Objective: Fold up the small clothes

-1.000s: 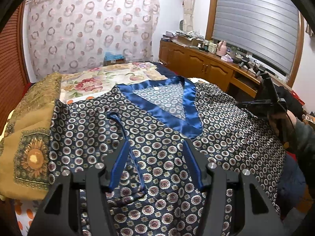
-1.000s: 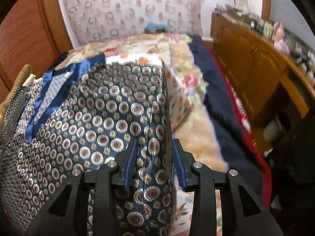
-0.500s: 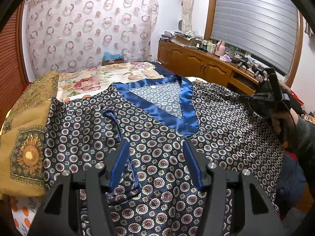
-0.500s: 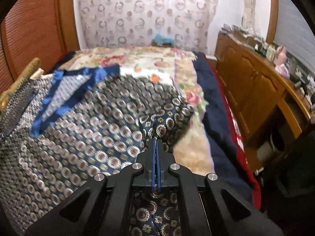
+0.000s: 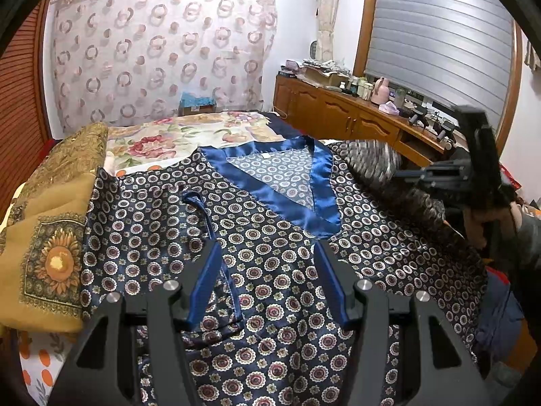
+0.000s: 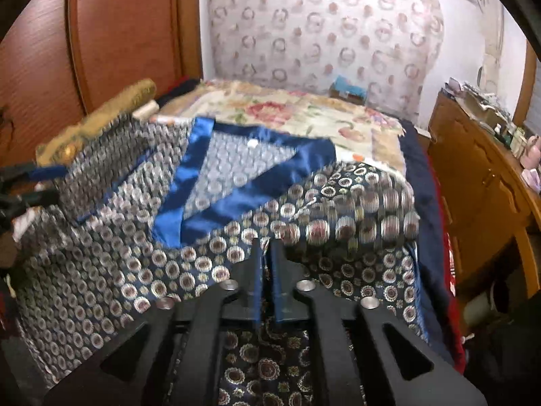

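Observation:
A navy patterned satin top (image 5: pixel 270 237) with a blue V collar (image 5: pixel 270 182) lies spread face-up on the bed. My left gripper (image 5: pixel 267 250) hangs open over its lower front, nothing between the fingers; a blue tie strap (image 5: pixel 206 216) lies by the left finger. My right gripper (image 6: pixel 266 243) grips the top's right side edge, and its jaws are opening a little with the cloth still between them. That side (image 6: pixel 355 203) is lifted and curled inward toward the collar. In the left wrist view the right gripper (image 5: pixel 405 176) holds the blurred raised cloth (image 5: pixel 372 159).
A gold sunflower blanket (image 5: pixel 50 237) lies along the bed's left side, over a floral sheet (image 5: pixel 175 138). A wooden dresser (image 5: pixel 338 115) crowded with small items runs along the right wall. A wooden wardrobe (image 6: pixel 118 34) stands to the left. A person's hand (image 5: pixel 487 223) holds the right gripper.
My right gripper closed on the top's right edge, then lifted it and carried it inward toward the collar, rolling as it went. The left gripper stayed open in place.

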A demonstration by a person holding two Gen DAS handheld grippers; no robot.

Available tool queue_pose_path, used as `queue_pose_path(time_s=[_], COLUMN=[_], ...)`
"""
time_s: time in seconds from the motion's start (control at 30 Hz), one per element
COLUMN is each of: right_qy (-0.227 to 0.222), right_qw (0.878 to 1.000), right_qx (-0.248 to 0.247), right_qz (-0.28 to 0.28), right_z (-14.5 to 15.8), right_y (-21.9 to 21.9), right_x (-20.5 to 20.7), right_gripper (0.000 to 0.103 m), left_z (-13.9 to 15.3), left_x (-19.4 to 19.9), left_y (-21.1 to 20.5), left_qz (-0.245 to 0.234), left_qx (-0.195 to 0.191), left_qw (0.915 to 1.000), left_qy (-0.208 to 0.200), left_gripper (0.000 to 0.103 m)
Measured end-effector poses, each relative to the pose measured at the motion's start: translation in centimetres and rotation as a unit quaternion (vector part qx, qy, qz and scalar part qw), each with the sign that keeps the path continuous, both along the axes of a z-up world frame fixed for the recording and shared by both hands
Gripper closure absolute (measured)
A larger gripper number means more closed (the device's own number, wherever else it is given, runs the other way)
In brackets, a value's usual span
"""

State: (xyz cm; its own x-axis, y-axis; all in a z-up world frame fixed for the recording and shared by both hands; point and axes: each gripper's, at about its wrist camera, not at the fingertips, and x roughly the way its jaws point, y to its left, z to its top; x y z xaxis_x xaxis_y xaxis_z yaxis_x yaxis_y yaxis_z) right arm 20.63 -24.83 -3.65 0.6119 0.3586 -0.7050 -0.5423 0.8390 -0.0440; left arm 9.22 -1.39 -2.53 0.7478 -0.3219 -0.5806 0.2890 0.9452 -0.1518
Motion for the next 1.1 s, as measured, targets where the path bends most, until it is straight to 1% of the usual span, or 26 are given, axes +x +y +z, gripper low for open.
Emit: queue_pose_path(time_s=[0.03, 0.1, 0.13, 0.2, 0.23, 0.3, 0.37, 0.43, 0.5, 0.67, 0.77, 0.87, 0.97, 1.1], right_qy=[0.005, 0.011, 0.01, 0.004, 0.0, -0.007, -0.003, 0.012, 0.02, 0.053, 0.067, 0.064, 0.06, 0.081], right_qw=[1.0, 1.0, 1.0, 0.999, 0.998, 0.997, 0.994, 0.992, 0.99, 0.985, 0.982, 0.979, 0.974, 0.971], right_qx=[0.003, 0.012, 0.019, 0.034, 0.035, 0.03, 0.025, 0.023, 0.009, 0.015, 0.024, 0.036, 0.038, 0.079], right_qz=[-0.002, -0.016, -0.021, -0.038, -0.048, -0.075, -0.103, -0.122, -0.141, -0.163, -0.177, -0.189, -0.213, -0.209], right_z=[-0.3, -0.5, -0.3, 0.2, 0.4, 0.6, 0.3, -0.5, -1.5, -3.7, -4.6, -4.7, -4.6, -4.9], right_y=[-0.3, -1.6, -2.4, -4.4, -5.3, -7.2, -9.4, -11.1, -12.1, -13.5, -14.1, -14.7, -15.6, -16.4], right_x=[-0.1, -0.5, -0.8, -1.8, -2.2, -2.7, -2.7, -2.6, -2.5, -1.8, -1.2, -0.9, -0.2, 1.0], right_gripper=[0.087, 0.072, 0.069, 0.067, 0.066, 0.062, 0.061, 0.06, 0.06, 0.06, 0.06, 0.06, 0.058, 0.058], left_z=[0.1, 0.3, 0.3, 0.5, 0.5, 0.6, 0.5, 0.4, 0.2, -0.7, -0.9, -0.9, -1.1, -1.3], left_x=[-0.2, -0.4, -0.6, -0.8, -0.9, -1.1, -1.2, -1.2, -1.2, -1.1, -1.1, -1.2, -1.1, -1.1], left_y=[0.0, -0.1, -0.1, -0.3, -0.4, -0.7, -1.0, -1.2, -1.6, -2.3, -2.6, -2.6, -2.5, -2.5], left_qz=[-0.001, -0.001, -0.002, -0.004, -0.005, -0.008, -0.012, -0.015, -0.018, -0.026, -0.029, -0.03, -0.031, -0.033], left_qx=[-0.001, -0.002, -0.003, -0.004, -0.004, -0.004, -0.008, -0.011, -0.011, -0.009, -0.007, -0.008, -0.011, -0.013], left_qw=[1.0, 1.0, 1.0, 0.9999, 0.9999, 0.9999, 0.9998, 0.9998, 0.9997, 0.9996, 0.9995, 0.9994, 0.9994, 0.9993], left_qy=[-0.003, -0.006, -0.007, -0.009, -0.011, -0.012, -0.011, -0.009, -0.006, 0.006, 0.009, 0.011, 0.012, 0.014], left_gripper=[0.047, 0.047, 0.047, 0.047, 0.047, 0.047, 0.047, 0.047, 0.047, 0.047, 0.047, 0.047, 0.047, 0.047])
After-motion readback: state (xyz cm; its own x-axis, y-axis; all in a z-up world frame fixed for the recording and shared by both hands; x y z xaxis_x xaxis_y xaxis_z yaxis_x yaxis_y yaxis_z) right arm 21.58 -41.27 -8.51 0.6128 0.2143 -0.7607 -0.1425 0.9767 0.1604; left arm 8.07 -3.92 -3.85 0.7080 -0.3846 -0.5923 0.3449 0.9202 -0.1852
